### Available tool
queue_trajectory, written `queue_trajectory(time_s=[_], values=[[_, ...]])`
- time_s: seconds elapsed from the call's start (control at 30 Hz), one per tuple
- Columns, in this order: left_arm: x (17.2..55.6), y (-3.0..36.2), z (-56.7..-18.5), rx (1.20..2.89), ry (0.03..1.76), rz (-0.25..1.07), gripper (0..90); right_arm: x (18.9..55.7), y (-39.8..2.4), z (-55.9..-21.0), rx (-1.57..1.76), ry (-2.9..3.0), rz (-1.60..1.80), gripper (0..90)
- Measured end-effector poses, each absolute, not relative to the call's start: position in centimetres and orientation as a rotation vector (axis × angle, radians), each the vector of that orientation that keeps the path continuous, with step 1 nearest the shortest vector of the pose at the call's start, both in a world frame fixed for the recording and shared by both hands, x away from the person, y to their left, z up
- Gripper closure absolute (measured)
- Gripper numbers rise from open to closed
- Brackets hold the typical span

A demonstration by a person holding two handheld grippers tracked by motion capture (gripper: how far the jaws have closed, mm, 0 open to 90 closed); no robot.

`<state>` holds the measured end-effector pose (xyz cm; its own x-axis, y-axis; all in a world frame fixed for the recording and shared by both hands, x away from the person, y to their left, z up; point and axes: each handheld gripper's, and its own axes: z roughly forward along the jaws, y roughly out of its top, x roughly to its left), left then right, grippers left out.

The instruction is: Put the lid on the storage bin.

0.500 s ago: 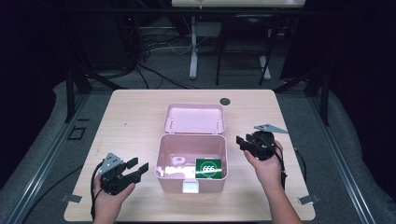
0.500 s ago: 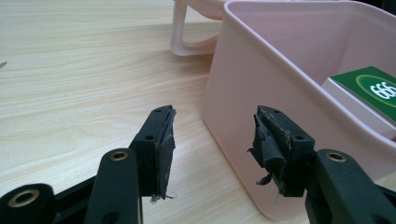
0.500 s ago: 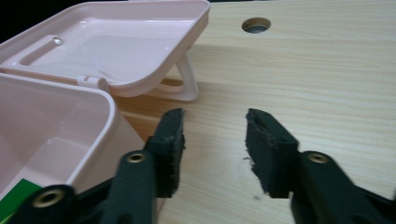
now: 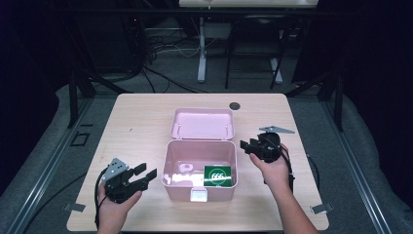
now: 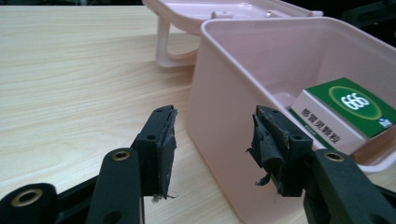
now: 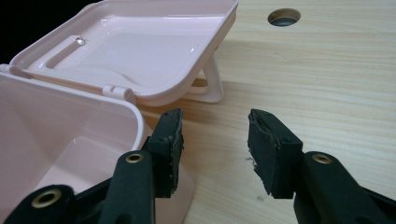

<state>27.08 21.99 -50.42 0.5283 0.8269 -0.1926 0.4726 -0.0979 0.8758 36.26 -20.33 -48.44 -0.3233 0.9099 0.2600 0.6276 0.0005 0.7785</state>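
Note:
A pink plastic box (image 4: pixel 168 168) stands open in the middle of the wooden table, its lid (image 4: pixel 203 123) laid back behind it. Inside at the right lies a green and white packet (image 4: pixel 217 175) marked 666, also seen over the box wall (image 5: pixel 224 88) as the packet (image 5: pixel 348 109). My left gripper (image 4: pixel 146 171) hovers just left of the box's front corner, open and holding nothing, its gripper (image 5: pixel 215 126) facing that corner. My right gripper (image 4: pixel 247 145) is open beside the box's right rear corner; the gripper (image 6: pixel 215 123) has bare table between the jaws, with the lid (image 6: pixel 135 46) beyond.
A round hole (image 4: pixel 235 106) is in the table behind the lid, the same hole (image 6: pixel 284 17) lying ahead of the right gripper. A white latch (image 4: pixel 198 195) sits on the box's front. Bare wood lies to the left and right of the box. Dark stands and cables are beyond the far edge.

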Motion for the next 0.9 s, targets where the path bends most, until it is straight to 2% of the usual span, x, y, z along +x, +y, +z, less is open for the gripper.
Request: queue_trajectory(time_s=[0.23,0.9], values=[[27.2,21.6,-49.9,1.765,1.06,0.418,50.4,38.4,-20.6,-47.4,1.662,2.006,1.24,51.7],[27.7,20.1,-48.7,1.786,1.022,0.378,56.4,42.3,-20.1,-43.7,1.695,2.049,1.08,52.1]])
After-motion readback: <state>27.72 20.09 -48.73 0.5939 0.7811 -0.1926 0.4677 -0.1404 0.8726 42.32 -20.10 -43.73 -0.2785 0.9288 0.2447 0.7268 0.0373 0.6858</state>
